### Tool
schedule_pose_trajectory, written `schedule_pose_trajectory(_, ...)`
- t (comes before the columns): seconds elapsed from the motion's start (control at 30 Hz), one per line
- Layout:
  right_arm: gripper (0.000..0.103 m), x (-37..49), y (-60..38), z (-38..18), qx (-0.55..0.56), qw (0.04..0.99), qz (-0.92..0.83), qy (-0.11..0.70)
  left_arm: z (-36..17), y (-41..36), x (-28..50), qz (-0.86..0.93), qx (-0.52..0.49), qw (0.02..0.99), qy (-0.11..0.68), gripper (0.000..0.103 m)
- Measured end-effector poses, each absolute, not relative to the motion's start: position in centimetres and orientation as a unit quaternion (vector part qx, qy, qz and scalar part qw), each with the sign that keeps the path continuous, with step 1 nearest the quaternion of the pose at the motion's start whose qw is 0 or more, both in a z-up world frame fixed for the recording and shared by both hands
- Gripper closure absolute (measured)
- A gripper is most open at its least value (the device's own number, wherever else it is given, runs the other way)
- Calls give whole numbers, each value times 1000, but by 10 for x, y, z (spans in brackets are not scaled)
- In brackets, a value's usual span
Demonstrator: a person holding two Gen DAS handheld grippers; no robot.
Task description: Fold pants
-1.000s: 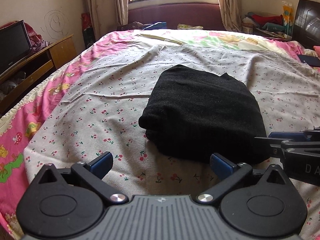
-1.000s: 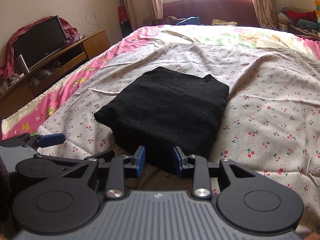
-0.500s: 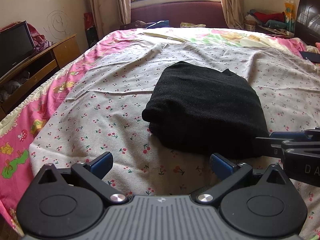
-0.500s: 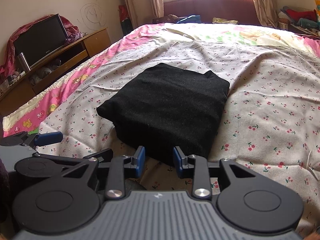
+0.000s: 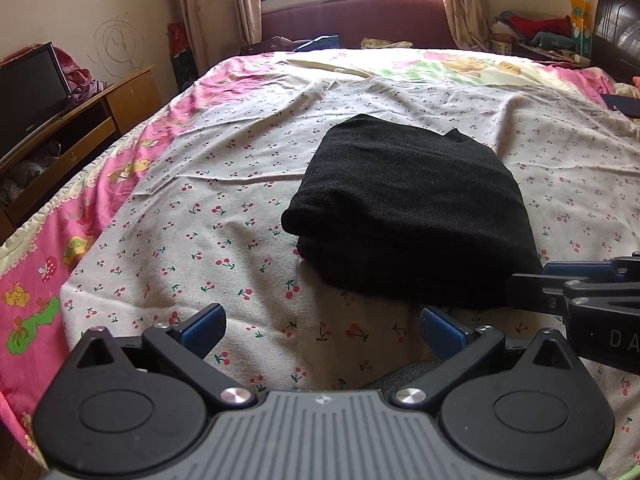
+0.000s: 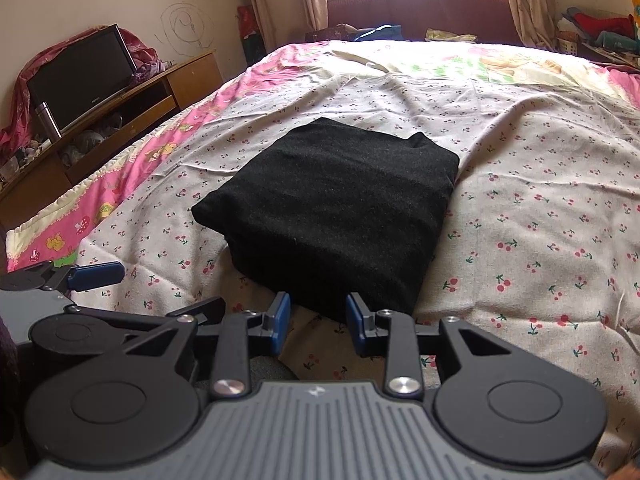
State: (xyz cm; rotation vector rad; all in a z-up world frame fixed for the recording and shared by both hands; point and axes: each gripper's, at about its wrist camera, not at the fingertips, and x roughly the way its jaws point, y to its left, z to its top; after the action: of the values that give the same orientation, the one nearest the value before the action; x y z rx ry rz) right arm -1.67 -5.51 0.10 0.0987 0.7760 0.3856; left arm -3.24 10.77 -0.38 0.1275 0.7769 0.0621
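Note:
The black pants (image 5: 408, 216) lie folded into a thick, compact rectangle in the middle of the cherry-print sheet (image 5: 200, 200). In the right wrist view the pants (image 6: 332, 208) fill the centre. My left gripper (image 5: 322, 322) stands wide open over bare sheet, just short of the bundle's near-left corner. My right gripper (image 6: 318, 314) is narrowly open, its blue pads (image 6: 280, 316) just short of the pants' near edge and not pressing on them. Each gripper shows in the other's view: the right gripper (image 5: 560, 288) at the right edge, the left gripper (image 6: 92, 274) at the left.
A pink patterned quilt (image 5: 48, 264) hangs over the bed's left side. Beyond it stands a wooden cabinet (image 6: 188, 76) with a television (image 6: 80, 76). A maroon sofa (image 5: 360, 20) sits under the window. Clutter and a dark panel (image 5: 616, 28) are at the far right.

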Motion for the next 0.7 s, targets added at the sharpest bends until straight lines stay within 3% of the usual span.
schedule_pose_trajectory(0.23, 65, -17, -56, 0, 48, 906, 188, 376, -3, 109, -35, 35, 58, 921, 383, 0)
schedule_pose_trajectory(0.7, 65, -29, -59, 11, 51, 910, 206, 356, 14, 108, -49, 53, 59, 923, 378, 0)
